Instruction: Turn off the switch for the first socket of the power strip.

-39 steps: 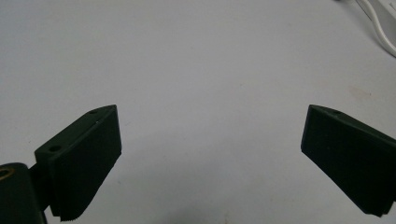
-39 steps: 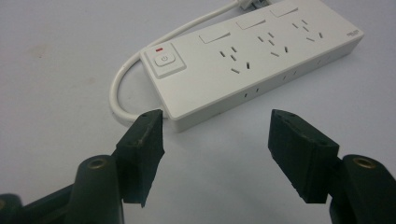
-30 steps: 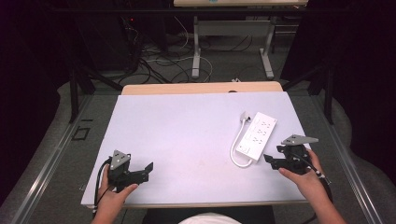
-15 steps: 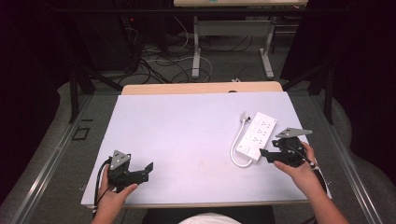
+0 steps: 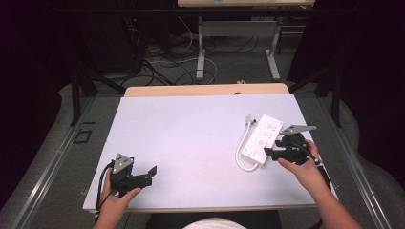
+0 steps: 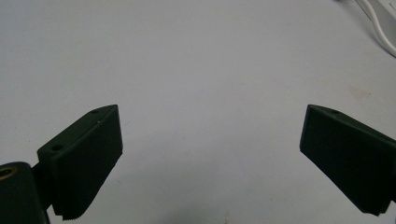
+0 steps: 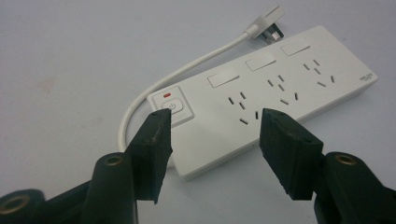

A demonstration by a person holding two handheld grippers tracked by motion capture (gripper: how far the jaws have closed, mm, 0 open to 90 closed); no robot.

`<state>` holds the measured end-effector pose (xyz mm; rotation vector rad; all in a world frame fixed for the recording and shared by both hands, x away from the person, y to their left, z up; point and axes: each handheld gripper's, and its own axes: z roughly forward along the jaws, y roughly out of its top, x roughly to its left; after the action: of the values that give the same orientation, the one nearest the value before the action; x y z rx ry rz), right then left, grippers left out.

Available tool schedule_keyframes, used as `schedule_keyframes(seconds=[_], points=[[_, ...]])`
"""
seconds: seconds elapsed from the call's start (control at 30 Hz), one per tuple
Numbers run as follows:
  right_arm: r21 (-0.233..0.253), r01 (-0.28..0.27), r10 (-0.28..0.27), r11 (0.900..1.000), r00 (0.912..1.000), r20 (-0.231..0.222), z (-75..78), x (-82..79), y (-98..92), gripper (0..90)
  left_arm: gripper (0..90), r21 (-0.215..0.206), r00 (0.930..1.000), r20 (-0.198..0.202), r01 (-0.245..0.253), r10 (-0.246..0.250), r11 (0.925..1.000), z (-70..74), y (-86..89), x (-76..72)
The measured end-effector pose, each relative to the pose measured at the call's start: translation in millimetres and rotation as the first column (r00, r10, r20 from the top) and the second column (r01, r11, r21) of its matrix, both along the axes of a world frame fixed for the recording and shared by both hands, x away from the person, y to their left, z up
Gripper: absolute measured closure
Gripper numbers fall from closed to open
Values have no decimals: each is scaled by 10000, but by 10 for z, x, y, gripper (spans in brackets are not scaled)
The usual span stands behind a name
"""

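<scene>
A white power strip lies on the right half of the white table, its short cable looping to a plug. My right gripper stands open at the strip's near end. In the right gripper view its jaws straddle the switch end of the power strip, just above it, with the power button by the left jaw and the plug beyond. My left gripper rests open near the table's front left, nothing between its jaws.
A bit of the white cable shows at the top right of the left gripper view. Beyond the table's far edge are a wooden board, floor cables and desk legs. Metal rails flank the table.
My right gripper has moved forward and left, from beside the power strip to over its near end. The left gripper has stayed put.
</scene>
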<state>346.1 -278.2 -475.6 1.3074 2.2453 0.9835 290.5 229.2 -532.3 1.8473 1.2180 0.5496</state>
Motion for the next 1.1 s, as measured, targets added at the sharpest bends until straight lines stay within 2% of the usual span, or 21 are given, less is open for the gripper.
schedule_keyframes(seconds=[0.37, 0.67, 0.8, 0.87, 1.1], points=[[-228, -148, 149, 9996, 9999, 17, 34, 102, 52, 480, 59, 3, 10000, -1, 1, -1, 10000, 0, 1, 0], [-204, -315, 310, 9993, 9992, -251, 51, 226, 97, 514, 60, 12, 10000, 9, 9, -9, 10000, 0, 2, 1], [-215, -434, 427, 9988, 9985, -332, 63, 277, 142, 553, 61, -5, 10000, 23, -4, 4, 10000, -4, -3, 2], [-427, -494, 483, 9979, 9985, -267, 72, 322, 173, 582, 62, 4, 10000, 13, 1, -1, 10000, -4, -3, 2], [-599, -483, 459, 9970, 9981, -419, 71, 427, 220, 675, 64, 11, 10000, 18, 6, -6, 10000, -3, 0, 2]])
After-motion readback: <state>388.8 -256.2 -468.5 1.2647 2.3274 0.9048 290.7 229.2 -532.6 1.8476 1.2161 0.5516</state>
